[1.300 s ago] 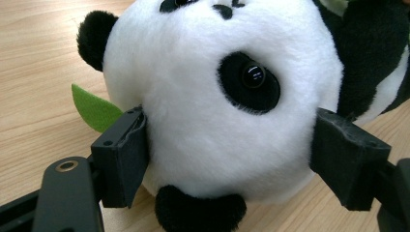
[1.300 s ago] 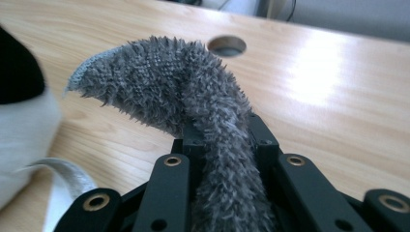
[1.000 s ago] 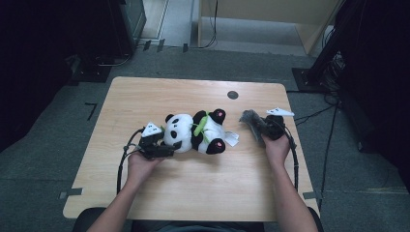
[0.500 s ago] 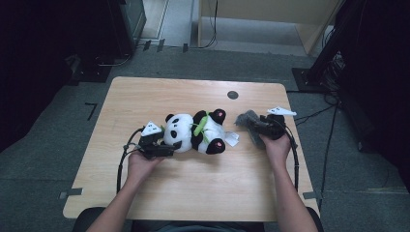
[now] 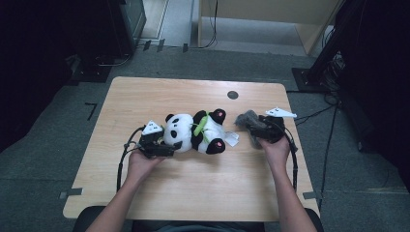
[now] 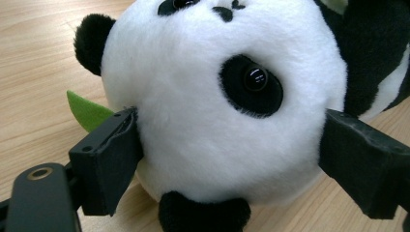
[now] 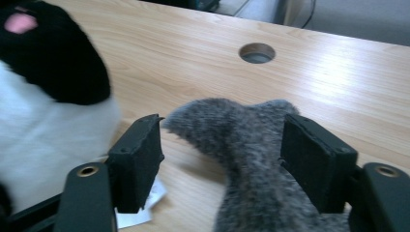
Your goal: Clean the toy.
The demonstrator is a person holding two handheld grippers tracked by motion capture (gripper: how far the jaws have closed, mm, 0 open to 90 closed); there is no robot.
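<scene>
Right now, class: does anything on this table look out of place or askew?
Yes. The panda toy lies on its side, not sitting up, its head between the left gripper jaws. A grey furry piece lies loose between the right gripper jaws.

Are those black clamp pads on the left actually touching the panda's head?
Touching. In the left gripper view, both pads of the left gripper sit against the white fur of the panda's head, one on each side, with no gap showing.
</scene>
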